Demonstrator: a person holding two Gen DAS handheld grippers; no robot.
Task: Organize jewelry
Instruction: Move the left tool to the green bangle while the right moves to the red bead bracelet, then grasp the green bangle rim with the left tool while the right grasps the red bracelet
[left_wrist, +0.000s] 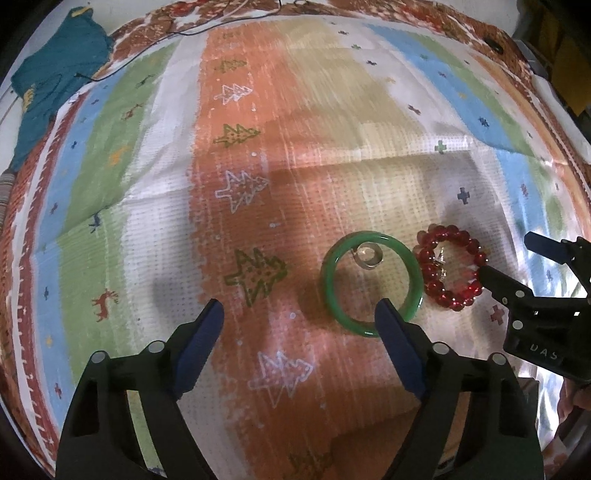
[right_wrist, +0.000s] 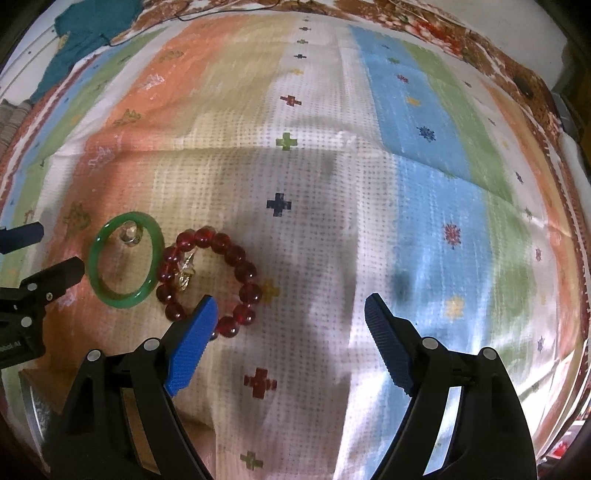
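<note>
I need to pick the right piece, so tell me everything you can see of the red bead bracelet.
The red bead bracelet is a loop of round, glossy, translucent dark-red beads lying flat on the patterned cloth. A small gold-coloured charm lies inside the loop. Its edge sits against the green bangle. The right gripper is open, one finger over the loop's near beads; neither gripper holds it.

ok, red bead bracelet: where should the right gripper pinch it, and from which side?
Pinch the near-right arc of the red bead bracelet, coming straight down with one finger inside the loop and one outside. It lies flat on the cloth, so only its bead strand offers a hold. The far-left arc sits against the green bangle, and a small gold piece lies inside near it. The right gripper is open.
</note>
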